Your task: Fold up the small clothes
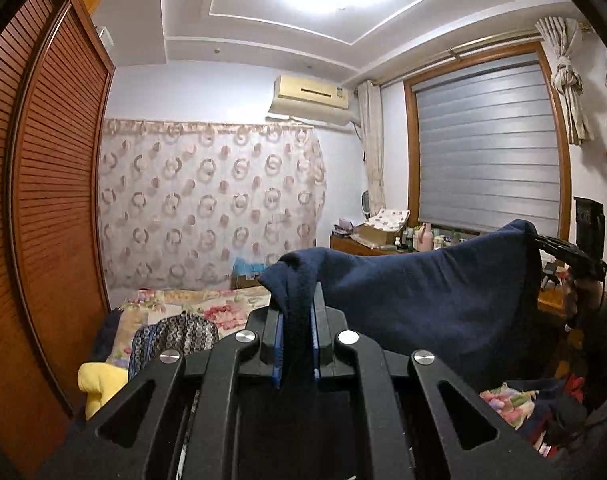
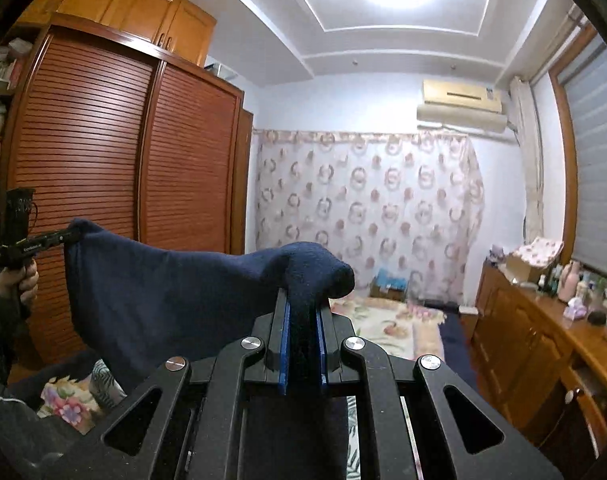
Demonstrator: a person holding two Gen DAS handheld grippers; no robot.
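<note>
A: Report L gripper (image 1: 296, 320).

B: Left wrist view: jaws nearly closed, blue pads pinching a bunched corner of the navy garment (image 1: 423, 304). Cloth fills the gap between the pads and humps over the fingertips at 12 o'clock.

A: R gripper?

B: Right wrist view: R gripper (image 2: 303, 316) same condition, jaws drawn in tight on the opposite corner of the navy garment (image 2: 175, 300), fabric wadded over the tips.

A: Garment location?

B: Off the bed, held in the air between the two tools. In left wrist view it stretches from the pads toward 2 o'clock, top edge sagging a little, far corner ending at the R gripper (image 1: 559, 250), seen from outside at 3 o'clock. In right wrist view it runs toward 10 o'clock to the L gripper (image 2: 59, 236), with the person's hand (image 2: 21, 282) on its grip at 9 o'clock. Lower edge hangs loose; can't tell garment type.

A: Surroundings?

B: Bed w/ floral bedspread (image 2: 387, 324) below and beyond the tips. Patterned dark item (image 1: 171, 340) and yellow item (image 1: 99, 384) at 8 o'clock in left wrist view, on or beside the bed; can't tell which. Louvred wardrobe (image 2: 115, 168) at 10 o'clock in right wrist view. Ring-print curtain (image 1: 207, 200) on far wall, AC unit (image 1: 311, 98) above it at 1 o'clock. Window blind (image 1: 487, 152) at 2 o'clock, cluttered wooden dresser (image 2: 543, 320) under it.
</note>
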